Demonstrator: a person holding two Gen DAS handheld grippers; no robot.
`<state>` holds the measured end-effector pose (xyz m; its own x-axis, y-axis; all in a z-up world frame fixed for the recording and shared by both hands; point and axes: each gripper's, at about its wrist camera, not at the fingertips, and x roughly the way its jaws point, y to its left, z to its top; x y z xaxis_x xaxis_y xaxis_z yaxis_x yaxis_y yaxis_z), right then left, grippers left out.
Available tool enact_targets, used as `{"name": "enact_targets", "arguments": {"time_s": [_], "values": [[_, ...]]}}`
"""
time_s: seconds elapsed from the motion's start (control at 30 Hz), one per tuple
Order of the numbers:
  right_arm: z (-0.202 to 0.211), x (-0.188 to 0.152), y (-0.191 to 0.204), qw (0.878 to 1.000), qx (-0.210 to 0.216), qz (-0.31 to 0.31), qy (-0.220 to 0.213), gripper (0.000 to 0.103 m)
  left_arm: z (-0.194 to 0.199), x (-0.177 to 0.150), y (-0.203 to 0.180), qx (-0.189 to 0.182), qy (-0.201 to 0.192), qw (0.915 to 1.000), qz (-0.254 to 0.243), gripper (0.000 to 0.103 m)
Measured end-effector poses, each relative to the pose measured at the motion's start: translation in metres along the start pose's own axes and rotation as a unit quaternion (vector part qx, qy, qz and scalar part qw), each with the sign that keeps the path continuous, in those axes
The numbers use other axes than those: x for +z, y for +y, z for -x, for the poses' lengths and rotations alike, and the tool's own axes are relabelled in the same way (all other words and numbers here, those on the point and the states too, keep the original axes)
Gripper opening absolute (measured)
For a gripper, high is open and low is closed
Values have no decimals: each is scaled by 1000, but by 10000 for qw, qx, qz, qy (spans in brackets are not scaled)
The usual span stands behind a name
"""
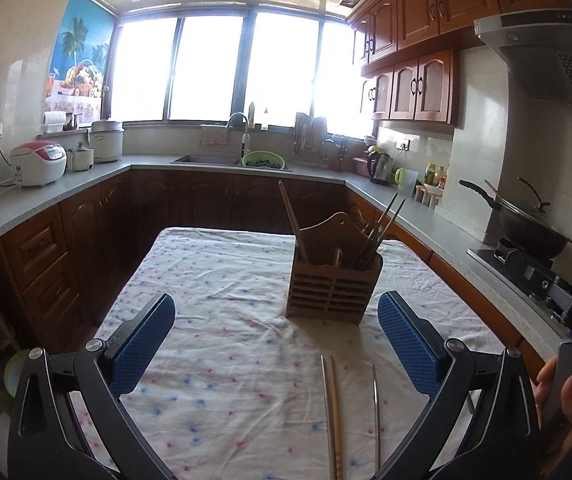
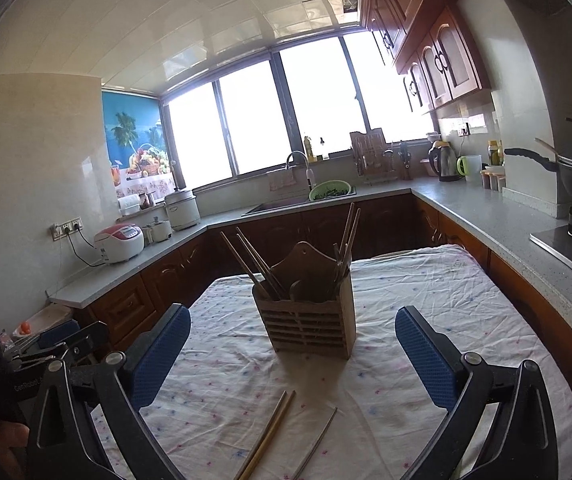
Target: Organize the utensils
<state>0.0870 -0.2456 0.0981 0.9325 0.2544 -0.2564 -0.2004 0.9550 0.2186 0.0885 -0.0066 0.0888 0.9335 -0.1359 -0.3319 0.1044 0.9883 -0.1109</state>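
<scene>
The left gripper hovers with jaws spread wide and empty. Ahead on the cloth-covered surface stands the wooden holder, already carrying chopsticks; three loose chopsticks lie near it. The right gripper is likewise wide open. Thin sticks lying flat on wrinkled cloth could slip or roll from a pinch, or the cloth could bunch.

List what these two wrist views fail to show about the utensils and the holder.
- Loose chopsticks on the tablecloth: near ends cut off by the bottom edge in both wrist views, so their full length is unknown.
- Wooden utensil holder: its walls hide the lower parts of the chopsticks standing inside; exact count unclear.
- Holder's far side: unseen in either view.
- Left gripper and right gripper: both open, holding nothing.
</scene>
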Motion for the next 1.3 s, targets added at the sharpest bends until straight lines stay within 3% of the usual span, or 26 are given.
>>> {"name": "enact_targets", "arguments": {"time_s": [0.2,0.33,0.67,0.9,1.3], "values": [[30,2,6,9994,-6,95,-321,103,19,-15,-11,95,-110,9997,-217,103],[32,-24,5,9996,-151,113,-213,103,18,-40,-11,133,16,9998,-170,103],[41,-101,1,9985,-396,359,-85,103,24,-100,1,751,-256,9967,-143,103],[47,-133,2,9973,-462,560,-93,103,20,-133,6,918,-32,9958,-69,103],[50,-149,-8,9971,-580,486,-127,103,19,-147,1,1007,8,9947,-186,103]]}}
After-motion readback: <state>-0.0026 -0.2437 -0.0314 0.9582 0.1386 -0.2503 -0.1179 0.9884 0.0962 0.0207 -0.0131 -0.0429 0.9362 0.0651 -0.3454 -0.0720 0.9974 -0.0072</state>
